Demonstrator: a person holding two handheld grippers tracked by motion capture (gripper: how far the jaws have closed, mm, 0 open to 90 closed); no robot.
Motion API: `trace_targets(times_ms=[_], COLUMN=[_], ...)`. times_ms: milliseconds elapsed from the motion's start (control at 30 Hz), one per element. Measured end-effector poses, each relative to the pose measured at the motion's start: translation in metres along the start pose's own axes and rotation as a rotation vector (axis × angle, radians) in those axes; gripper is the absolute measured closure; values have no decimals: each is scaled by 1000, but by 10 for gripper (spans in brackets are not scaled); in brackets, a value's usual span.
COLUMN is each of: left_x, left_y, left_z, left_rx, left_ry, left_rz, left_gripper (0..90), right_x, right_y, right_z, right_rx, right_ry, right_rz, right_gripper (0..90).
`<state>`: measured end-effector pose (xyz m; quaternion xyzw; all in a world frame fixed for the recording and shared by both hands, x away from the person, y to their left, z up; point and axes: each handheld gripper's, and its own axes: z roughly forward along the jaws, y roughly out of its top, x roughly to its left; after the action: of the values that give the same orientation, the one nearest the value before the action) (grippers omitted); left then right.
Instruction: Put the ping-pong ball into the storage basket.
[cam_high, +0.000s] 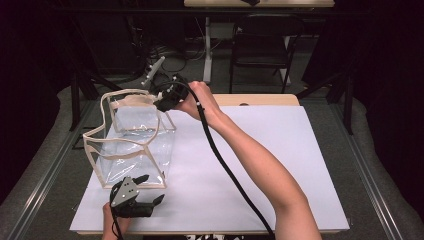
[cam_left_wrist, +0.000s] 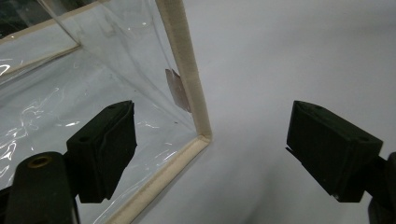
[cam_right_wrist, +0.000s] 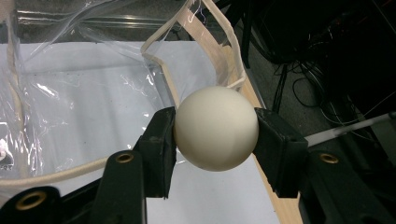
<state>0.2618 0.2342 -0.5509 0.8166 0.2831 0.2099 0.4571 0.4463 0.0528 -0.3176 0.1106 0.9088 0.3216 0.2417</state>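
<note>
The right gripper (cam_right_wrist: 215, 135), jaws clamped on a white ball (cam_right_wrist: 216, 128), hovers at the clear bag's (cam_high: 132, 145) far rim, ready to release inside, while the left gripper (cam_high: 147, 189) waits wide open and empty at the near corner.

High view looks down across the table; both close claw views probably share the clear bag (cam_high: 135, 145).

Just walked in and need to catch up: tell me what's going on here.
A person works two hand-held claws at a white-topped table. The right claw is shut on a cream-white ball, held above the open top of a clear plastic bag with beige trim. The left claw is open, jaws either side of the bag's near bottom corner.
</note>
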Motion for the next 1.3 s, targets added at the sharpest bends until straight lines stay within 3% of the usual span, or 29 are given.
trace_targets(times_ms=[1300], left_x=[-1], left_y=[0], left_z=[0], left_rx=[-4], left_ry=[1], left_rz=[-2], left_gripper=[161], right_x=[20], right_y=[20], right_z=[9], right_rx=[-14], right_ry=[30], right_rz=[-43], right_gripper=[508])
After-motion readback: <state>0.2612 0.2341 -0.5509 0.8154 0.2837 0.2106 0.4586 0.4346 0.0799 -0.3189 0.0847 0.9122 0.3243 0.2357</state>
